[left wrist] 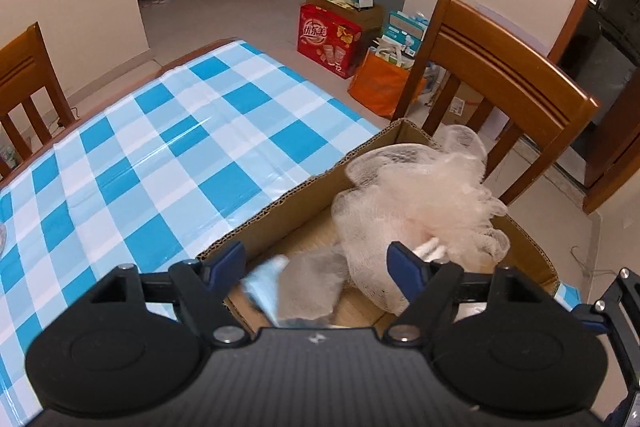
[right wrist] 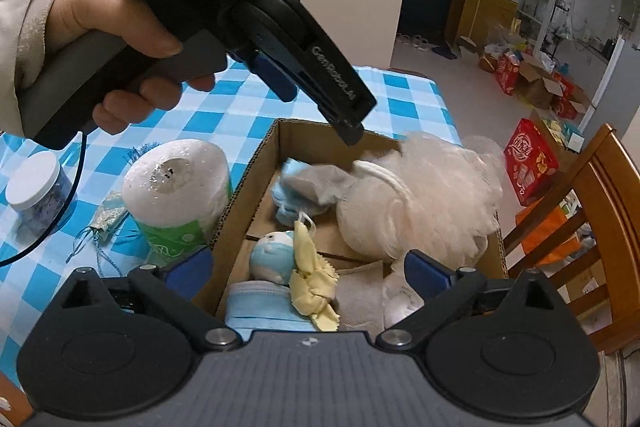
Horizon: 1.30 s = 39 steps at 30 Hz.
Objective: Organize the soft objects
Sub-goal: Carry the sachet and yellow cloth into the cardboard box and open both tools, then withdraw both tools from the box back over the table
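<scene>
Table (right wrist: 404,95) under a blue-and-white checked cloth, with soft things being gathered at its right edge. Farthest left in the right wrist view stands a jar (right wrist: 34,193) with a white lid. Next to it lies a small patterned sachet (right wrist: 108,217) with trailing strings, then an upright wrapped paper roll (right wrist: 176,187) touching the outer wall of an open cardboard box (right wrist: 256,167).

Inside the box, from the left: a folded blue mask (right wrist: 260,307) nearest the camera, a small blue-and-white toy (right wrist: 272,255), and a yellow cloth (right wrist: 312,287) draped over the toy. Further back, a blurred blue-and-grey soft item (right wrist: 308,183) sits beside a big pale pink mesh pouf (right wrist: 420,195) with a white cord loop, filling the box's right side and rising above its rim.

The left gripper (left wrist: 320,263), held in a hand (right wrist: 116,39), hangs over the box with its blue pads wide apart and nothing between them. The right gripper (right wrist: 308,269) sits over the near end of the box, also spread wide and empty.

A wooden chair (left wrist: 496,67) stands to the right of the table.
</scene>
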Available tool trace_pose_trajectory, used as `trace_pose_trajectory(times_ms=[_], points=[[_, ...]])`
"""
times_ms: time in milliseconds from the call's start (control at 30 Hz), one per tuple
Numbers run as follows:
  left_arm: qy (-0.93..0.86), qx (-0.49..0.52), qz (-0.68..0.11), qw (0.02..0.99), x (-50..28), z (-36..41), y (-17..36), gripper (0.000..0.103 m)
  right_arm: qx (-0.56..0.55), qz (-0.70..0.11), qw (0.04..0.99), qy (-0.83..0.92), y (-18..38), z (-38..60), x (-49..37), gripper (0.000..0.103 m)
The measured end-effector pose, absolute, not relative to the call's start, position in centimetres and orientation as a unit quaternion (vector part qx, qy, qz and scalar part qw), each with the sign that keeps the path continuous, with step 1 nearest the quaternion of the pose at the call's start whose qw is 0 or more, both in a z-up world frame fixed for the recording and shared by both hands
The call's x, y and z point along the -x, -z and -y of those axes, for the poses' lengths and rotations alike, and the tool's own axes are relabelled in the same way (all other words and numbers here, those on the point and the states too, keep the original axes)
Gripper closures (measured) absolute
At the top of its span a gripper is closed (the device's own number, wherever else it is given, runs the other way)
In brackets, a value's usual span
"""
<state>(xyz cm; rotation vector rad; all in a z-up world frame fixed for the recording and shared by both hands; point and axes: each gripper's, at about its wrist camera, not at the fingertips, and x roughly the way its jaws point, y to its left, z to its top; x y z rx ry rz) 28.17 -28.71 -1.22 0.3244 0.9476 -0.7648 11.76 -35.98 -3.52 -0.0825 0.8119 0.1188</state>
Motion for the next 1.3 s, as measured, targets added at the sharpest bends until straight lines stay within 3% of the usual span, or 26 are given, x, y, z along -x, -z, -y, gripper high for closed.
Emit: trace_pose_trajectory(times_ms=[367,800,1300], points=[[0.354,-0.158,-0.422,0.819,-26.1,25.8,-1.0,0.013,0.047,-0.397,0.915,-0.054,3.5,35.1,-11.3,0.000],[0.331,-0.138,-0.383,0.851,-20.8,18.3,-3.2,0.006,0.037,-0.393,0.918,-0.043,2.8,32.5,-9.2,0.000],[0.231,-0.149,-0.403,0.873,-15.9,10.1,2.3,0.006,0.015,-0.418,0.907,-0.041,4.5,29.0,-7.6,0.000]])
